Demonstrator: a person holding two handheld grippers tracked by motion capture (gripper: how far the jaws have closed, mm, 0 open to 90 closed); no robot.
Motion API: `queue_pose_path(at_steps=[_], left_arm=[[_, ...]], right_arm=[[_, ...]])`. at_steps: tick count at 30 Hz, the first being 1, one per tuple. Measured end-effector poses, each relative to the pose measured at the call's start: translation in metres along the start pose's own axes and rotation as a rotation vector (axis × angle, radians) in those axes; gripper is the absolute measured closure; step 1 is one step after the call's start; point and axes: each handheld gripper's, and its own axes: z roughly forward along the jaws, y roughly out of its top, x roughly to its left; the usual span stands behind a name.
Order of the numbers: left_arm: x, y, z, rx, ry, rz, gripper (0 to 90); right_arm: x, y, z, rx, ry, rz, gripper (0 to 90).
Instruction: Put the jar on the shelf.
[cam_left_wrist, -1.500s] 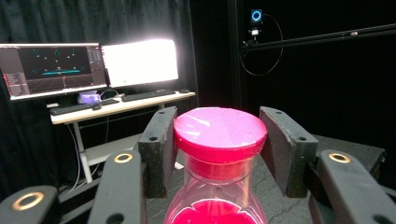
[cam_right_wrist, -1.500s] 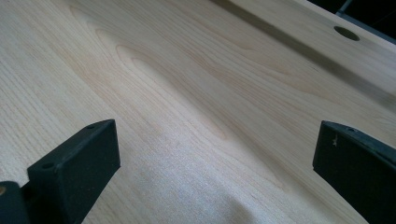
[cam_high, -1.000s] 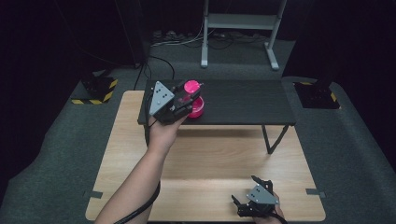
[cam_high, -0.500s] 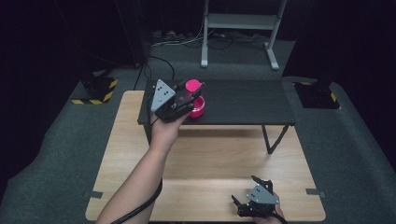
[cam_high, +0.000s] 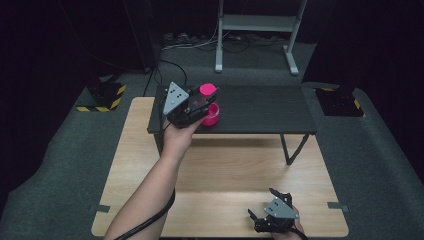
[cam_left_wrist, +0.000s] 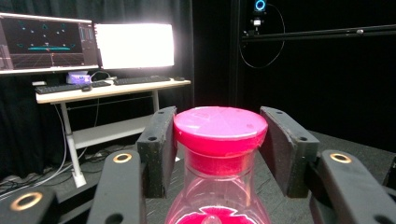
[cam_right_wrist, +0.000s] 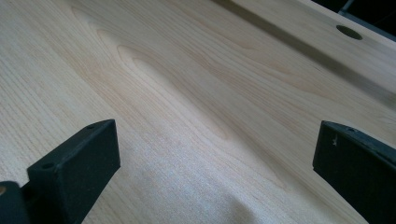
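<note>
The left gripper (cam_high: 196, 106), upper left of centre in the high view, is pinching the pink-capped bottle (cam_left_wrist: 219, 154) by its cap over the dark shelf (cam_high: 260, 107) (right gripper (cam_high: 272, 217) is resting spread, lower right), so lowering it upright and gently seems best.

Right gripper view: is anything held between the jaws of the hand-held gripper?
No. The right hand-held gripper has its jaws wide apart, with bare wooden table between them.

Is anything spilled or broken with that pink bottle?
Nothing stands out. The left gripper holds the clear bottle upright by its pink cap above the dark shelf; no spill shows.
</note>
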Motion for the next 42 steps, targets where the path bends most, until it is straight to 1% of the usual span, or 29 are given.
queue_pose_path(at_steps=[2, 4, 6, 8, 9, 12, 16, 18, 20, 23, 32, 38, 40, 42], left_arm=[[0.000, 0.000, 0.000, 0.003, 0.001, 0.004, 47.9], [0.000, 0.000, 0.000, 0.002, 0.000, -0.001, 47.8], [0.000, 0.000, 0.001, 0.011, -0.002, 0.001, 45.7], [-0.001, 0.000, 0.001, 0.016, 0.003, 0.002, 38.3], [-0.002, 0.001, 0.000, 0.014, 0.006, -0.003, 36.1], [-0.001, 0.002, 0.000, 0.020, 0.003, -0.011, 26.8], [-0.002, 0.004, -0.002, 0.028, 0.035, -0.012, 10.3], [-0.002, 0.004, -0.003, 0.024, 0.027, -0.018, 4.1], [-0.002, 0.005, -0.005, 0.023, 0.021, -0.015, 0.8], [-0.002, 0.006, -0.008, 0.020, 0.007, -0.016, 0.4], [-0.003, 0.005, -0.018, 0.034, 0.002, -0.024, 0.4], [-0.004, 0.003, -0.031, 0.038, -0.004, -0.019, 0.4], [-0.004, 0.003, -0.033, 0.039, -0.005, -0.019, 0.4], [-0.004, -0.001, -0.040, 0.040, 0.000, -0.020, 0.4]], right_arm=[[0.000, 0.000, 0.000, -0.001, 0.000, 0.000, 0.4], [0.000, 0.000, 0.000, -0.001, 0.001, 0.001, 0.4], [0.000, 0.000, 0.000, 0.000, 0.001, 0.001, 0.4], [0.000, 0.000, 0.000, 0.000, 0.001, 0.000, 0.4], [0.000, 0.000, 0.000, 0.000, 0.001, 0.000, 0.4], [0.000, 0.000, 0.000, 0.003, 0.001, -0.002, 0.4], [0.001, 0.000, 0.000, 0.005, 0.000, -0.005, 0.4], [0.001, 0.000, 0.000, 0.007, -0.001, -0.006, 0.4], [0.001, 0.000, 0.001, 0.008, -0.002, -0.008, 0.4], [0.001, 0.000, 0.001, 0.009, -0.003, -0.009, 0.4], [0.001, 0.000, 0.001, 0.012, -0.005, -0.019, 0.4], [0.002, 0.000, 0.001, 0.013, -0.009, -0.021, 0.4], [0.002, 0.000, 0.001, 0.014, -0.009, -0.021, 0.4], [0.002, 0.000, 0.001, 0.014, -0.010, -0.022, 0.4]])
